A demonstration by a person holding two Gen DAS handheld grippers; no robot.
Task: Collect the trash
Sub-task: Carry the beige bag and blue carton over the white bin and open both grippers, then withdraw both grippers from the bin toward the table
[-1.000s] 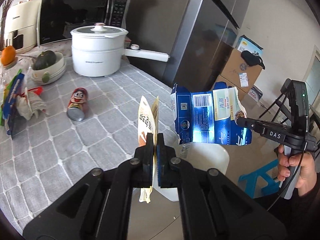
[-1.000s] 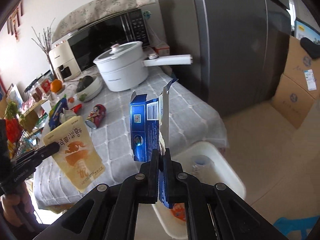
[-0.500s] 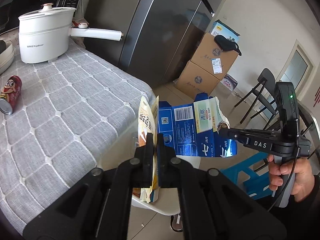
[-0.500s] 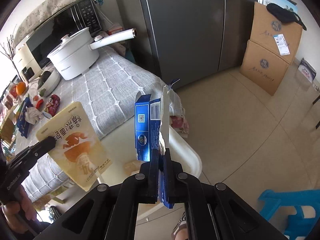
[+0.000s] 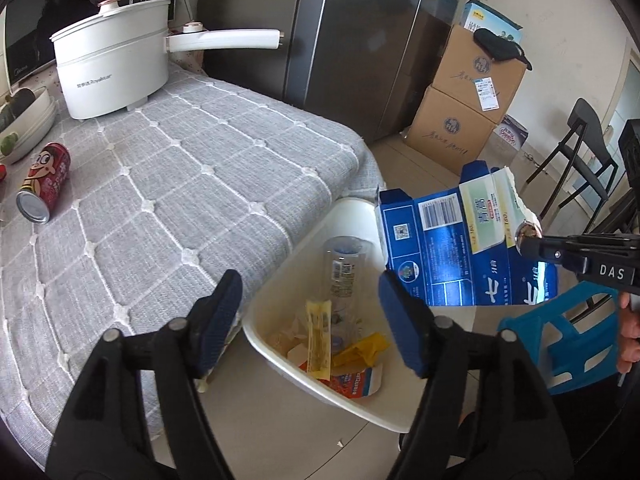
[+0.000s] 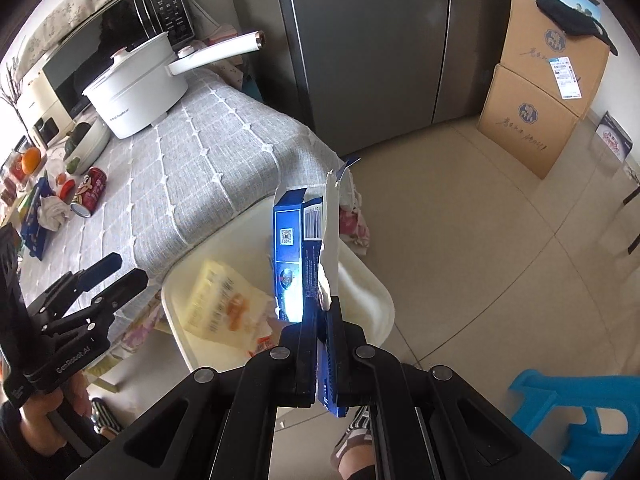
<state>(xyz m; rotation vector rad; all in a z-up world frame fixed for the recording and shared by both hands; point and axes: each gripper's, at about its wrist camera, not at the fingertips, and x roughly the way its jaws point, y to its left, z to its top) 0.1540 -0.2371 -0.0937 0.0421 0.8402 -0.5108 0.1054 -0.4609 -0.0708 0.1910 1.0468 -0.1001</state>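
Note:
My left gripper [image 5: 310, 312] is open and empty above the white trash bin [image 5: 360, 396] beside the table. The yellow snack bag [image 6: 224, 308] is blurred inside the bin [image 6: 180, 328]; it shows edge-on in the left wrist view [image 5: 318, 338]. The left gripper also shows in the right wrist view [image 6: 124, 270]. My right gripper [image 6: 322, 332] is shut on a flattened blue carton [image 6: 302, 248] and holds it upright over the bin. The carton [image 5: 460, 248] and right gripper [image 5: 528, 238] show in the left wrist view. A red can [image 5: 42, 180] lies on the table.
The bin holds a clear bottle [image 5: 344, 268] and wrappers. A white pot [image 5: 112, 60], a bowl [image 6: 86, 140] and clutter stand on the grey tablecloth [image 5: 180, 184]. A fridge [image 6: 380, 48], cardboard boxes [image 6: 540, 92], a blue stool [image 6: 576, 412] and a chair [image 5: 580, 144] surround it.
My left gripper has opened and let go of the yellow snack bag, which has dropped into the bin. Both grippers have moved from over the table to above the bin.

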